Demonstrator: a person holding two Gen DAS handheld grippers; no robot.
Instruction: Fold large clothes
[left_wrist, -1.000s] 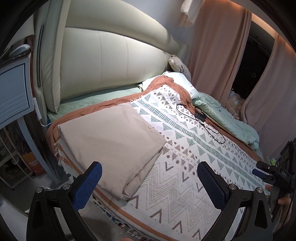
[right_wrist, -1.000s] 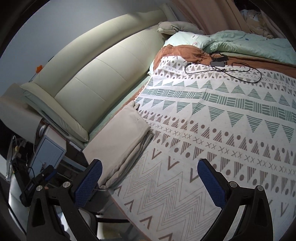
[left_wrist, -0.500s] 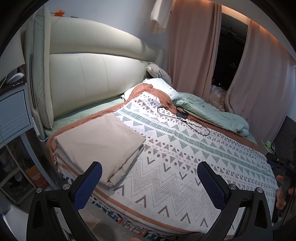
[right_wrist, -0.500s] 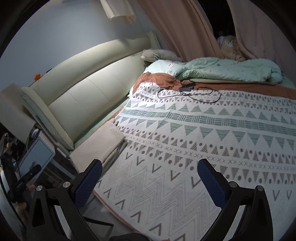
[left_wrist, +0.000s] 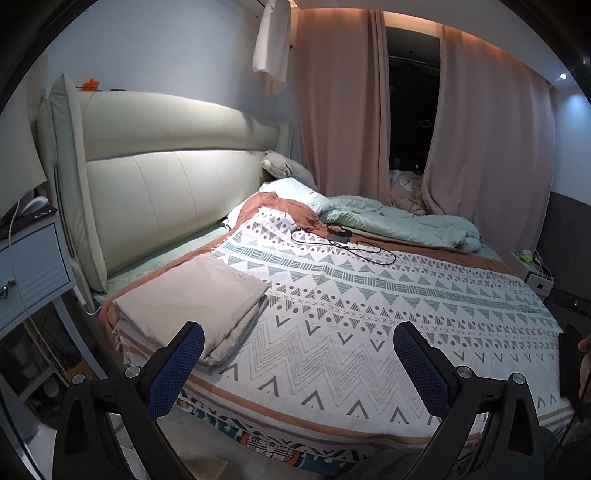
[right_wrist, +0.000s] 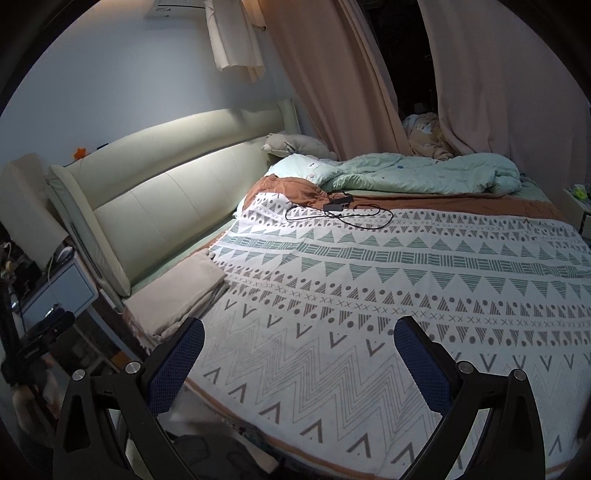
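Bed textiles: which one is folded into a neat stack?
The beige cloth beside the headboard; the patterned blanket lies spread flat, the green duvet is crumpled.

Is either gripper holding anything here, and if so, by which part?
Nothing is held. The left gripper and right gripper are both open and empty, off the bed's near edge. The folded beige cloth lies untouched on the patterned blanket.

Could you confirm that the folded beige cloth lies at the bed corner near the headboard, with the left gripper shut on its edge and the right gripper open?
Not quite: the left gripper is open, its jaws spread apart and holding nothing, as the left wrist view shows. The rest stands: the folded beige cloth lies at the bed corner near the headboard, and the right gripper is open.
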